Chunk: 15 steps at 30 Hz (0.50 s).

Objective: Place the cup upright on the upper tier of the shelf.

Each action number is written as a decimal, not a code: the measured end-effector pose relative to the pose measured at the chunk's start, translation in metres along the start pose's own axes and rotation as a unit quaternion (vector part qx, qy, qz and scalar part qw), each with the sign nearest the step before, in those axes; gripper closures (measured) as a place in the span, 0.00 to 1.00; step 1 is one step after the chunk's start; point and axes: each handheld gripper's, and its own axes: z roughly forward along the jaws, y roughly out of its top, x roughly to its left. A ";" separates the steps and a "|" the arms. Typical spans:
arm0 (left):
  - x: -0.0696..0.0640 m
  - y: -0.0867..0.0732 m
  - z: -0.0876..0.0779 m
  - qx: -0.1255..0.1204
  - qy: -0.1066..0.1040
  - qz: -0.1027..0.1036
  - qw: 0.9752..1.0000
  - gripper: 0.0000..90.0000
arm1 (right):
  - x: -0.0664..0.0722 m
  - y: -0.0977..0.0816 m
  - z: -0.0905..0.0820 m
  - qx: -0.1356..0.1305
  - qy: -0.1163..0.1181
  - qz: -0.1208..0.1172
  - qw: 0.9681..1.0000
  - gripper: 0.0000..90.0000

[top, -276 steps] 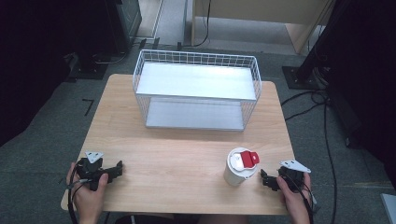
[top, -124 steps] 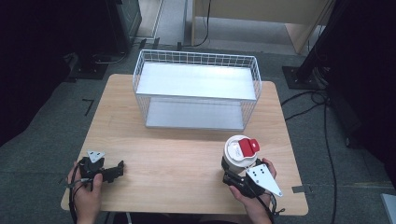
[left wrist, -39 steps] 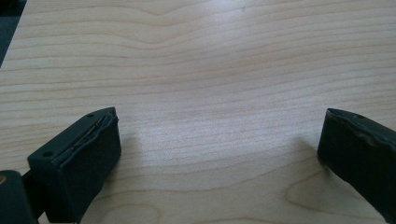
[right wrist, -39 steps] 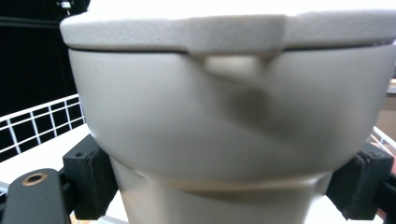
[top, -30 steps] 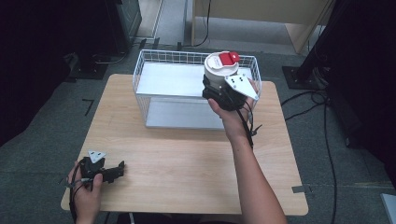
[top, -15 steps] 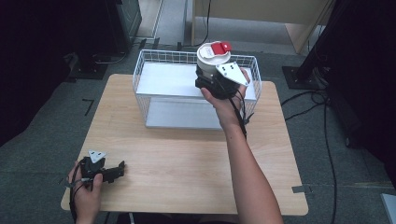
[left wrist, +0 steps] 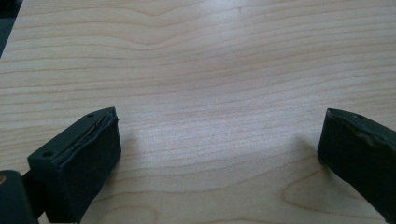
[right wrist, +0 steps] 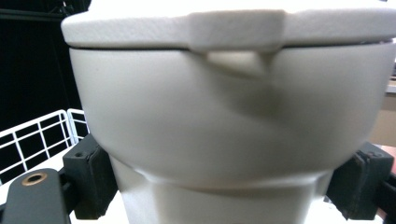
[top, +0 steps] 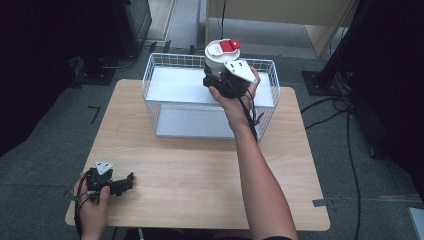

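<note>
the wooden desk [top: 200, 180] carries a white wire basket [top: 165, 80] with a shelf inside, standing at its far side. above the basket's right half, the right claw [top: 220, 80] holds a white container [top: 216, 56] with a red-tabbed lid upright in the air, its jaws clamped on the container's narrower lower body. the left claw [top: 120, 184] rests on the desk near the front left corner, jaws spread wide with nothing between them. the risk from here, as i judge it: the jaws grip a smooth, tapering wall below the bulge, so a tilt on the way down could let the container slip, or its base could catch the basket's wire rim and tip. the right claw view shows that grip close up, pads [right wrist: 93, 172] pressed under the container's swell, which the high view hides behind the hand; the high view alone gives the container's place over the basket. the left claw view confirms bare wood between its open jaws.
</note>
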 end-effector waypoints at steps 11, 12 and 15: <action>0.000 0.000 0.000 0.001 -0.001 0.002 1.000 0.00 | -0.004 -0.004 0.012 -0.001 -0.005 0.007 1.000 0.14; 0.000 0.000 0.000 0.001 -0.001 0.002 1.000 0.00 | -0.004 -0.005 0.013 0.000 -0.007 0.006 1.000 0.14; 0.000 0.000 0.000 0.001 -0.002 0.002 1.000 0.00 | -0.006 -0.006 0.014 0.001 -0.007 0.008 1.000 0.14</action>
